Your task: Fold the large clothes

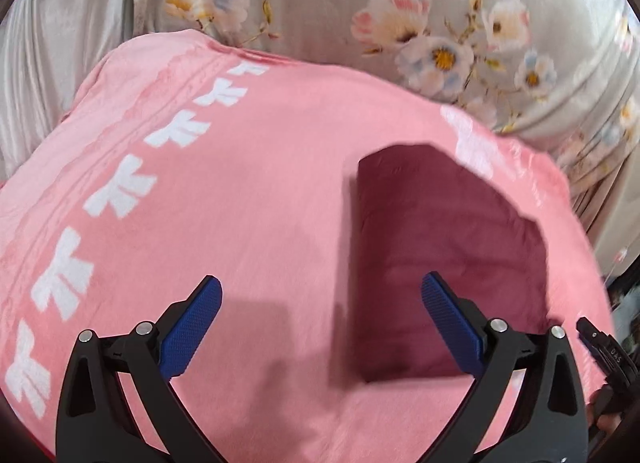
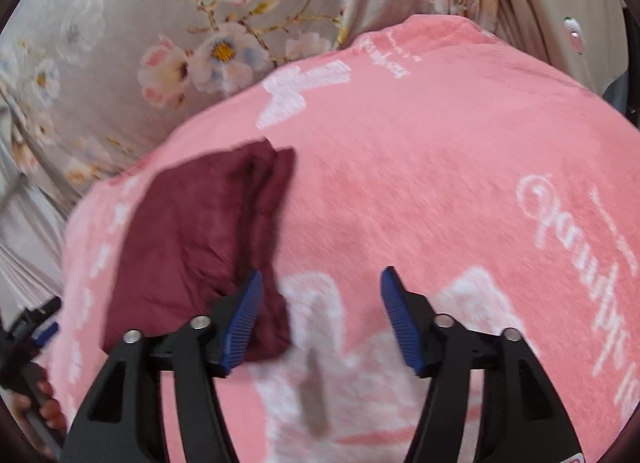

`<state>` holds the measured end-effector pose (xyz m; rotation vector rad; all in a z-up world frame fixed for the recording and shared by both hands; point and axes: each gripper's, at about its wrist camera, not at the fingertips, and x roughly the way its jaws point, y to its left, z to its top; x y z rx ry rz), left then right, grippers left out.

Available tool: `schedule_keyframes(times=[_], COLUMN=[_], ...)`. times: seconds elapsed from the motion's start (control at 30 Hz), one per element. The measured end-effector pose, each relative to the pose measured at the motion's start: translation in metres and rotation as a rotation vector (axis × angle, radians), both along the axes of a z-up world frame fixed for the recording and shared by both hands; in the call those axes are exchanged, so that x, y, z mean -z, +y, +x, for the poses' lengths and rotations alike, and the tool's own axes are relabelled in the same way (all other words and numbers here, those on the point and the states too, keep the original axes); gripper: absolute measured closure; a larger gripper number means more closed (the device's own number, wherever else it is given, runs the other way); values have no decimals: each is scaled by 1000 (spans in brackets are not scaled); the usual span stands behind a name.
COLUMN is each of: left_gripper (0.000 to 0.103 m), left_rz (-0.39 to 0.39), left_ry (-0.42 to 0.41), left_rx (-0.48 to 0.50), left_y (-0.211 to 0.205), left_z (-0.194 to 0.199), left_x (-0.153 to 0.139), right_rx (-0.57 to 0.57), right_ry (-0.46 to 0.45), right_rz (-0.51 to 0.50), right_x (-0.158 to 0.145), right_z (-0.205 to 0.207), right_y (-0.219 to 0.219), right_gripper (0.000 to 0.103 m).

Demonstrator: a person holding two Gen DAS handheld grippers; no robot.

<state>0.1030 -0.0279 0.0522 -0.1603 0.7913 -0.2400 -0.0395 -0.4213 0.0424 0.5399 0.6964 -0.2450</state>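
A dark maroon garment (image 1: 436, 259) lies folded into a compact block on a pink blanket (image 1: 248, 199). My left gripper (image 1: 320, 291) is open and empty above it, its right finger over the block's near edge. In the right wrist view the folded maroon garment (image 2: 192, 239) lies at the left, on the pink blanket (image 2: 420, 183). My right gripper (image 2: 322, 283) is open and empty, its left finger over the garment's right edge. The right gripper's tip also shows at the right edge of the left wrist view (image 1: 600, 347).
The pink blanket has white prints and white script lettering (image 2: 576, 259). Grey floral bedding (image 1: 440, 23) lies beyond the blanket in both views. A grey streak (image 2: 314, 395) marks the blanket between the right fingers. The left gripper (image 2: 36, 327) shows at the right wrist view's left edge.
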Motion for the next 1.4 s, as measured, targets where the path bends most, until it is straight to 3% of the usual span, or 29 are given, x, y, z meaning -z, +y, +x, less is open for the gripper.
schedule_keyframes(times=[0.17,0.27,0.4,0.6,0.7,0.87,0.97,1.17,1.23,1.33,1.4], left_gripper=[5,5,5,5,5,5,5,5,10,25,42], left_rz=[-57,-131,-206,-366,-340,-271,-251,-226,-220,-215,-215], left_ry=[53,136,227,353,319,239,203,167,159,155,148], left_rx=[62,98,85,88,102,155,174,226,227,236,251], left_y=[-24,-45,-63,-76,-83,-94,-97,-102,-102,-100,-98], left_z=[40,72,99,118,116,111,109,108,107,104,103], left_x=[6,28,57,93,93,92,93,93,91,84,76], right_rx=[-93,-114,-97,-102,-118,-152,-174,-217,-226,-224,-219], right_ry=[-3,46,97,62,23,-19,-32,-55,-69,-73,-67], right_rz=[107,142,121,213,262,168,162,203,222,210,189], right_x=[-6,5,22,51,63,64,65,67,66,57,49], right_z=[65,99,119,123,124,122,123,124,124,121,119], right_y=[9,15,19,7,3,15,18,18,18,20,24], right_gripper=[27,27,27,19,17,17,22,42,57,72,77])
